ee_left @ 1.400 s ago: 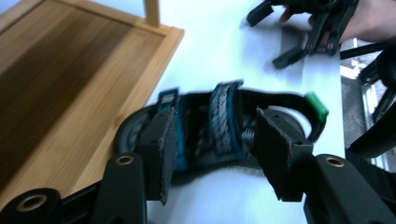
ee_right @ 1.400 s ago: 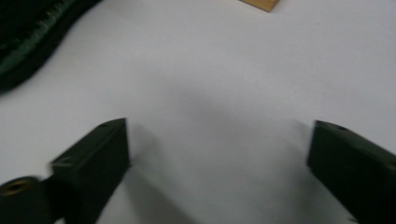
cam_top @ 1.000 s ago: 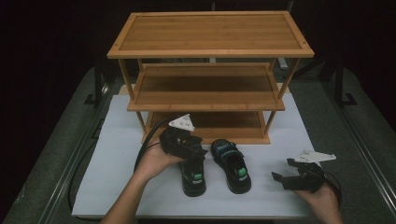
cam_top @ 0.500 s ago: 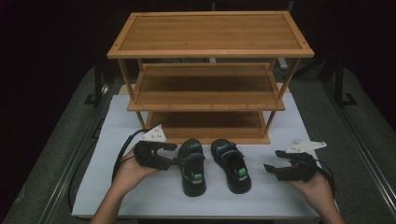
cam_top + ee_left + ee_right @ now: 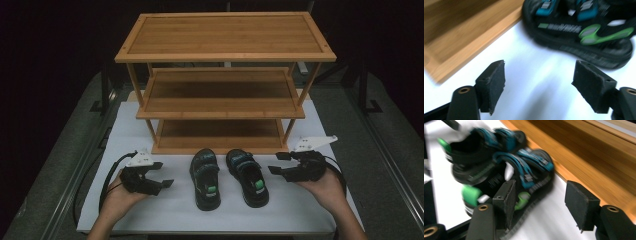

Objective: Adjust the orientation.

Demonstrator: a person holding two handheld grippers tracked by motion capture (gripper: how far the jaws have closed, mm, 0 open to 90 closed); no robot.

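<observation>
1. Shelf rack point(image 5: 222, 107): three wooden tiers, all bare, standing at the back of the white mat point(image 5: 125, 140).
2. Left sandal point(image 5: 205, 178) and right sandal point(image 5: 247, 176): side by side on the mat, just in front of the bottom tier.
3. Left gripper point(image 5: 161, 175): jaws spread wide, holding nothing, left of the pair.
4. Right gripper point(image 5: 277, 163): jaws spread wide, holding nothing, right of the pair.
5. Handling, as a judgement: close each gripper across its nearer sandal's sole edge, not the straps, and lift level.

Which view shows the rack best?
The high view: the whole rack with its three shelves. The left gripper view catches a blurred bottom corner; the right gripper view, a stretch of the bottom shelf's edge.
</observation>
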